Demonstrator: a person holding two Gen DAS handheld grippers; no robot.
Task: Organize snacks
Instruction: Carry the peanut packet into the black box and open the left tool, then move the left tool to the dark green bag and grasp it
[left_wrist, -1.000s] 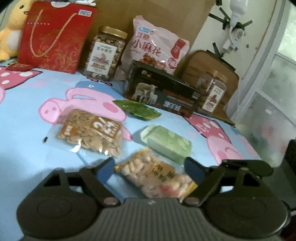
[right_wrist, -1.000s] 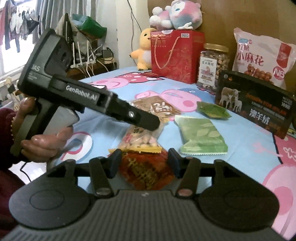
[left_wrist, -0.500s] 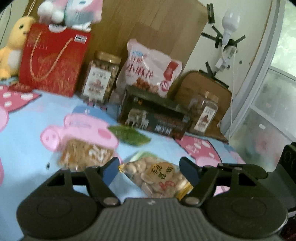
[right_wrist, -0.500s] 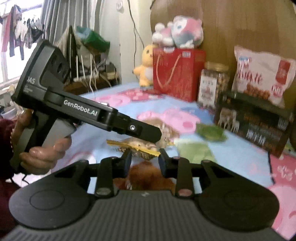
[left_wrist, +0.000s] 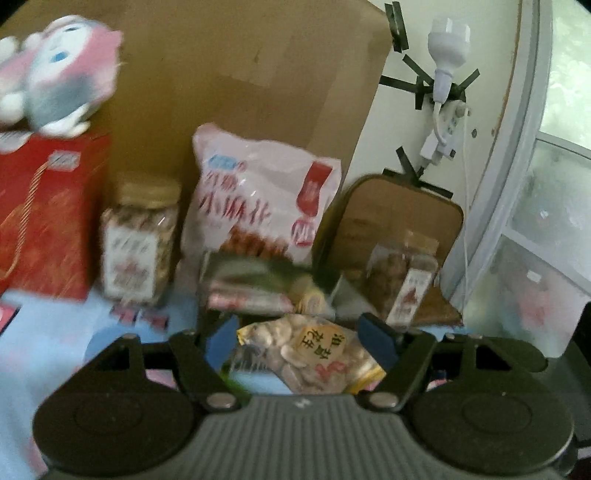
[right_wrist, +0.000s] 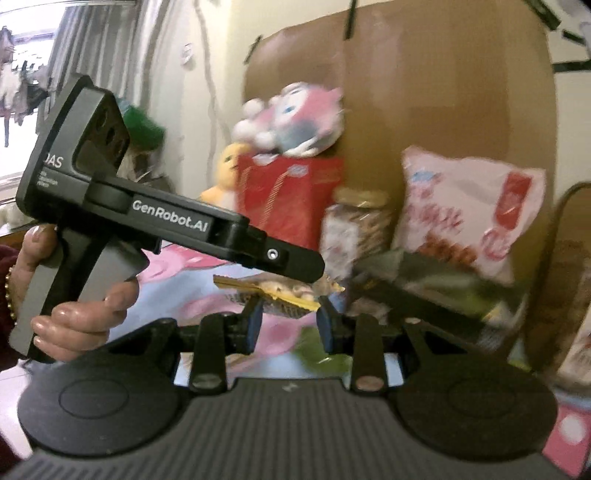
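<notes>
1. The peanut packet (left_wrist: 310, 354) hangs clear of the blue cloth (left_wrist: 44, 332), lower right of the red box (left_wrist: 48, 221).
2. The left gripper (left_wrist: 299, 339) holds it: the jaws have just been closing and sit about half open, both blue pads against the packet's sides.
3. The right gripper (right_wrist: 290, 325) is lower right of the box in its own view. Its jaws have just been closing to a narrow gap, and nothing shows between the pads.
4. A hand (right_wrist: 74, 314) grips the left gripper's handle, left of the box.
5. A jar (left_wrist: 138, 240) stands just right of the box, and a pink bag (left_wrist: 258, 206) farther right.
6. A plush (left_wrist: 59, 74) sits on top of the box.
</notes>
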